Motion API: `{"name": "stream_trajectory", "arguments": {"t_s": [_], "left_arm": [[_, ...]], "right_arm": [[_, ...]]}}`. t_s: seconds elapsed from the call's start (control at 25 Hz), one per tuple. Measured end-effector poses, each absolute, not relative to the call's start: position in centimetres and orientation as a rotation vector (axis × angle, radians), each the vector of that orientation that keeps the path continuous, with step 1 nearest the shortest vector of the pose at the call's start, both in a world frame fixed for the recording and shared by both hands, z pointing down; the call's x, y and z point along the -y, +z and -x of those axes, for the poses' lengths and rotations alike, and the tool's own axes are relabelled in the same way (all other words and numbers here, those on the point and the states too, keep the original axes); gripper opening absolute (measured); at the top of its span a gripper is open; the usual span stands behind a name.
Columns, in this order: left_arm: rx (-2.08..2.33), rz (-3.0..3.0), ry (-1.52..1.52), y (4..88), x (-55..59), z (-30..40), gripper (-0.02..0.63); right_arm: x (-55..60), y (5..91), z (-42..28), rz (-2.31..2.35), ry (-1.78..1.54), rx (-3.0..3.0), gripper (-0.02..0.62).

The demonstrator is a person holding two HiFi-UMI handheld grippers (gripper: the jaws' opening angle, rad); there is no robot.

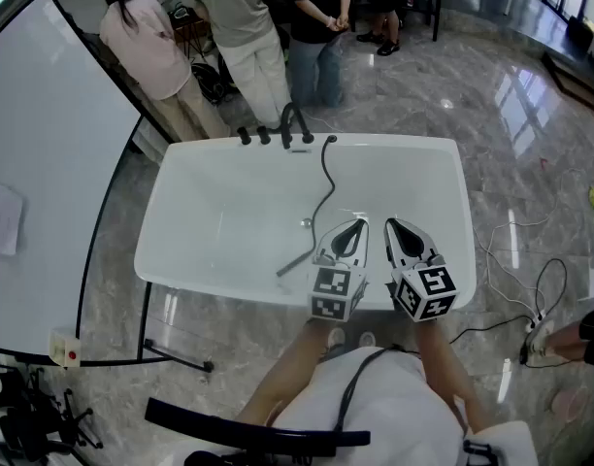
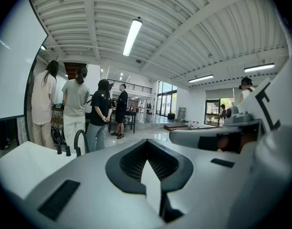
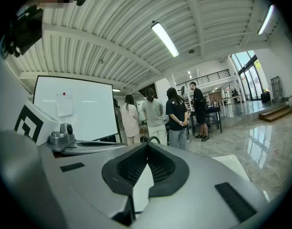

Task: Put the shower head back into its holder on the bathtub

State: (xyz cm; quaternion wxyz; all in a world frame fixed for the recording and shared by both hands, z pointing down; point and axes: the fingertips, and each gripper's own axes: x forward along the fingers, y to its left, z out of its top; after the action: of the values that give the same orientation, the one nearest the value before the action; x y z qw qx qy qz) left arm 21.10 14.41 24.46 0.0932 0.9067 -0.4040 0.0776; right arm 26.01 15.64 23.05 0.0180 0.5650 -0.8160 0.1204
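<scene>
Both grippers hung side by side over the bathtub's (image 1: 200, 212) near rim, noses tipped a touch down. L gripper (image 1: 359, 225): jaws pressed together, nothing in them. R gripper (image 1: 391, 226): same, shut tight & empty. The shower head (image 1: 295, 262) lay flat on the tub floor toward the near side, just left of the L gripper. Its black hose (image 1: 326, 187) trailed up to the far rim by the faucet (image 1: 292, 119). Neither gripper was touching it, so the task looked barely begun.

Risks from here: the jaws had to open before any pick, or they'd only shove the handle along the slick floor. The handle was thin and lay flat on a curved bottom, so a pinch could skid off. The hose might drag or twist the head on the lift & spoil the seating. The holder was too small to pick out, prob. where the hose met the far rim. People (image 1: 239, 27) stood right behind that end, and a long reach would come near them.

Only the head view showed the shower head, hose & tub floor. The gripper views looked over all that at the faucet, the people & the ceiling lamps (image 2: 132, 32), but gave the clearest look at the meeting pads.
</scene>
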Motion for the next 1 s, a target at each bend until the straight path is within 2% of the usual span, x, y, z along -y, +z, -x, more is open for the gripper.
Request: {"name": "stream_trajectory", "arguments": {"t_s": [0.56, 1.0], "left_arm": [[1.197, -2.695, 0.230, 24.5, -14.6, -21.6, 0.003], [1.285, -2.624, 0.246, 25.5, -16.3, -19.9, 0.003]], "right_arm": [[-15.9, 23.4, -26.7, -1.762, 0.376, 2.529, 0.006], [-17.0, 24.7, -24.9, -1.537, 0.340, 2.620, 0.008]]}}
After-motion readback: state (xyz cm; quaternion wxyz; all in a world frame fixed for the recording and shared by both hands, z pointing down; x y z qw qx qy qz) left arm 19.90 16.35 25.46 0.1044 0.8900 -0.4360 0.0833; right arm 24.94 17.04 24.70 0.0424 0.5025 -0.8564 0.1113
